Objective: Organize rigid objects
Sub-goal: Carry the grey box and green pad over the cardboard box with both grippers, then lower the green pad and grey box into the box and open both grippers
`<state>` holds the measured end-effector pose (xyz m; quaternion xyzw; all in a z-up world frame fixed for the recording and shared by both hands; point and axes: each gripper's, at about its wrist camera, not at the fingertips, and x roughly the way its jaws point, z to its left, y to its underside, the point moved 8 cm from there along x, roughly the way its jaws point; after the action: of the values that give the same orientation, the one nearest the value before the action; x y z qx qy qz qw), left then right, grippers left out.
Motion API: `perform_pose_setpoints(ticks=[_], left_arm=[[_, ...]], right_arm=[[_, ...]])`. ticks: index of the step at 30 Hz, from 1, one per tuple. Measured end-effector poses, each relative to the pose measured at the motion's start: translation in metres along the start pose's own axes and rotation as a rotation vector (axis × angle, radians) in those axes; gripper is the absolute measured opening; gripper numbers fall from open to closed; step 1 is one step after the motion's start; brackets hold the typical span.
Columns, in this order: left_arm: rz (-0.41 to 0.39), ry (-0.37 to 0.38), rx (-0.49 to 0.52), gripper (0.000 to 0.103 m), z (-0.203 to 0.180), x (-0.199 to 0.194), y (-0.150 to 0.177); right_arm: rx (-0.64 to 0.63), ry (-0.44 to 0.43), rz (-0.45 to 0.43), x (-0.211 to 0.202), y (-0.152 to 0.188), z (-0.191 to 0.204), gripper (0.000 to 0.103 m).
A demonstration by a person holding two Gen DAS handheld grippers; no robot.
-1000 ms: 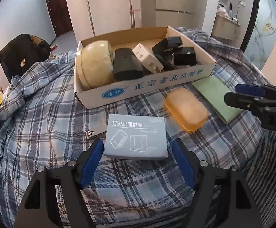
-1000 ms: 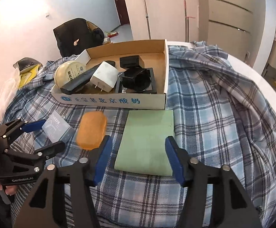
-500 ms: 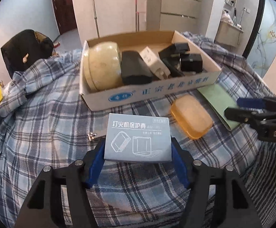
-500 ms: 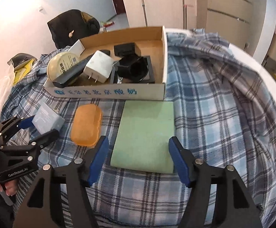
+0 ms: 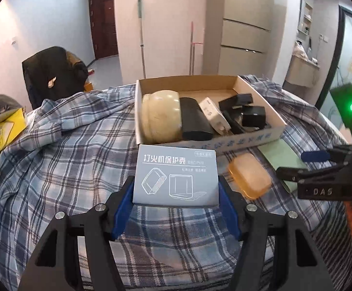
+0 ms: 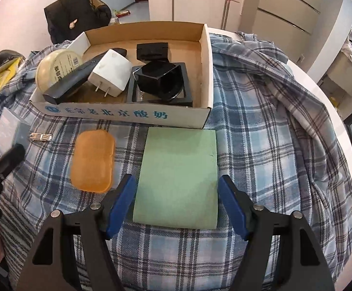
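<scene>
**Two grippers, one box gripped, one green block between spread pads**

Both blue pads of the left gripper (image 5: 176, 202) press the sides of the grey-blue printed box (image 5: 176, 175), which sits in the lower middle of the left wrist view, lifted clear of the plaid cloth (image 5: 62, 169) and tilted up toward the camera. Just right of it on the cloth lies the orange soap-like case (image 5: 250, 178), and beyond that a sliver of the green block (image 5: 281, 156). Directly above the held box stands the cardboard tray (image 5: 210, 143), holding a cream round tin (image 5: 161, 116), a black case (image 5: 195, 118), a white plug adapter (image 5: 213, 115) and black chargers (image 5: 246, 111).

In the right wrist view, the right gripper (image 6: 177, 203) has its jaws opening; the green block (image 6: 178, 177) lies flat on the cloth in the lower centre, its near end between the pads. A narrow gap shows at each pad, so nothing is gripped. The orange case (image 6: 92, 160) lies to the block's left, apart from it, and the tray's front wall (image 6: 127, 115) runs just above both. A small metal clip (image 6: 40, 136) rests on the cloth at left.
</scene>
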<state>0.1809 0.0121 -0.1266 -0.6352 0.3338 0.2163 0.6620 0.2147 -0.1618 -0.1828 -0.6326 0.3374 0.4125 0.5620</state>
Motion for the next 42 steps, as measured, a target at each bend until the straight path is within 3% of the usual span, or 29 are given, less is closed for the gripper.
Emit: perform_pose_setpoints(ticks=[12,19,23,32,37,42], left_arm=[[-0.023,-0.001,-0.019,0.067,0.002,-0.006,-0.002],[-0.087,0.015,-0.091,0.067,0.009,-0.028,-0.011],[-0.126,-0.006,-0.064,0.067,0.007,-0.044,-0.023],[-0.141,-0.016,-0.049,0.067,-0.008,-0.052,-0.091],[-0.153,-0.035,-0.059,0.067,-0.009,-0.037,-0.126],[-0.138,-0.053,-0.056,0.067,-0.004,-0.021,-0.134]], right_arm=[[0.000,0.003,-0.009,0.003,0.003,-0.003,0.069],[-0.004,-0.045,-0.069,-0.028,0.008,-0.011,0.068],[0.014,-0.088,-0.124,-0.053,0.003,-0.019,0.068],[0.004,-0.147,-0.219,-0.083,-0.082,-0.005,0.069],[-0.033,-0.130,-0.219,-0.063,-0.127,0.011,0.069],[-0.029,-0.168,-0.155,-0.022,-0.133,0.021,0.069]])
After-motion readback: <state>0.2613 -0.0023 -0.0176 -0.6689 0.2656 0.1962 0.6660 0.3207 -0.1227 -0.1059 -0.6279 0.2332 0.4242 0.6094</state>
